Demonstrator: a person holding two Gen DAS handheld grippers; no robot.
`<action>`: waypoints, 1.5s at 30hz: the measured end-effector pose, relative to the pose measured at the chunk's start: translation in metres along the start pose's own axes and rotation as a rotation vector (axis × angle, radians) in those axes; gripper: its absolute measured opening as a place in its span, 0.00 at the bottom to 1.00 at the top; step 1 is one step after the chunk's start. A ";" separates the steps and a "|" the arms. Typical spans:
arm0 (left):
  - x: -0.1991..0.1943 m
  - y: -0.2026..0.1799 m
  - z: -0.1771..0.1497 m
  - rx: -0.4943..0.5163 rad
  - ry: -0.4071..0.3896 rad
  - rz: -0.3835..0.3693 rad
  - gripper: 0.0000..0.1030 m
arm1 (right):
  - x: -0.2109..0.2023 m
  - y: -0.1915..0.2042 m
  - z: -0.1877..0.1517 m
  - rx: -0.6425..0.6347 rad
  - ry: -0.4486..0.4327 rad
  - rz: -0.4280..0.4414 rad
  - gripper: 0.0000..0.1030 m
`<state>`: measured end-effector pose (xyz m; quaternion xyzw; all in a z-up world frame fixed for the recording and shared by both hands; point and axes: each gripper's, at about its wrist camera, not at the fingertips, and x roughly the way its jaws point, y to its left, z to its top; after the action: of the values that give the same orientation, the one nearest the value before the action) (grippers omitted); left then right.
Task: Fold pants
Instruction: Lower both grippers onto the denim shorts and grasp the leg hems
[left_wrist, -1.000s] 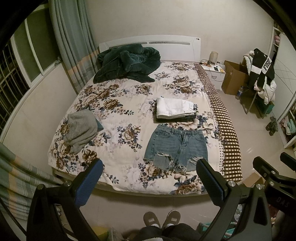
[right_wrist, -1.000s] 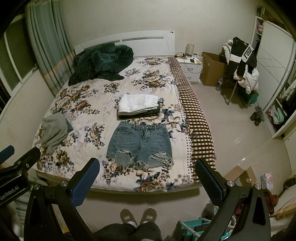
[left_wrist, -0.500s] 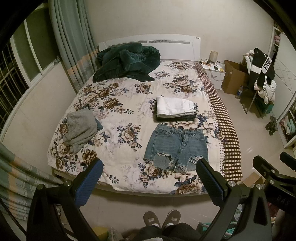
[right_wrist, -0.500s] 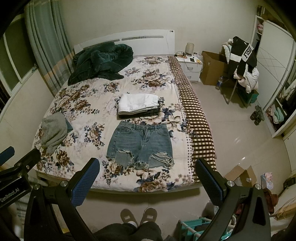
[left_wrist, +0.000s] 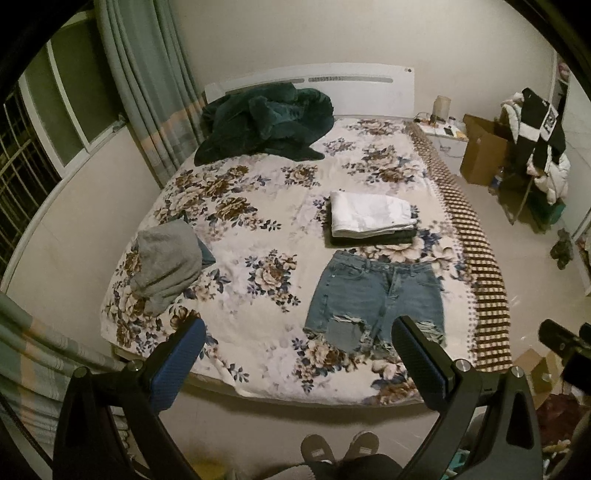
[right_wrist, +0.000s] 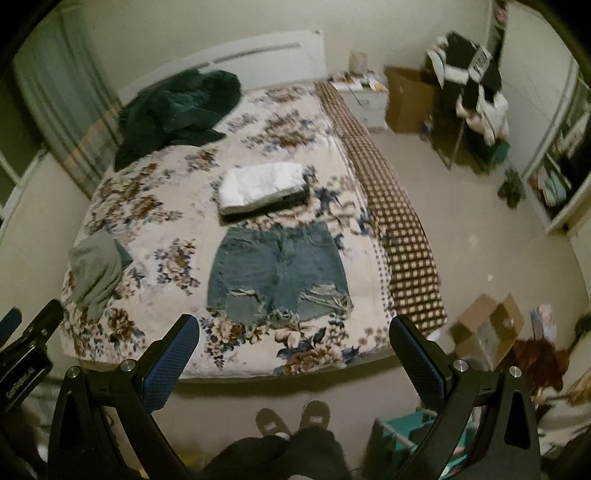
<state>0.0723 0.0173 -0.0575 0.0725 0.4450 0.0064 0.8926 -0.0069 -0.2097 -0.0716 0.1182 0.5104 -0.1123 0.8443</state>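
While I stand at the foot of the bed, nothing is gripped.
Handling: faded blue ripped denim shorts look stiff-ish, light; I'd take the waistband corners.
Look: flat, frayed hems.
Place: on floral bedspread, just before a folded white stack.
Claws: left gripper and right gripper wide apart, empty.

Blue denim shorts, frayed ripped hems. Floral cotton-look bedspread, matt. Dark green plush blanket, fuzzy. Blue rubbery gripper pads, dimpled texture. Brown cardboard box.
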 end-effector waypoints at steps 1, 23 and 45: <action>0.007 -0.006 -0.001 0.004 0.008 0.009 1.00 | 0.014 -0.006 0.003 0.014 0.017 -0.005 1.00; 0.331 -0.328 -0.069 -0.038 0.418 0.005 1.00 | 0.423 -0.198 0.150 -0.070 0.363 0.091 0.97; 0.420 -0.343 -0.129 -0.236 0.457 -0.064 0.05 | 0.711 -0.118 0.169 -0.103 0.602 0.367 0.89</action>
<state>0.2054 -0.2747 -0.5136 -0.0498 0.6334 0.0464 0.7708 0.4199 -0.4237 -0.6372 0.1931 0.7116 0.1072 0.6669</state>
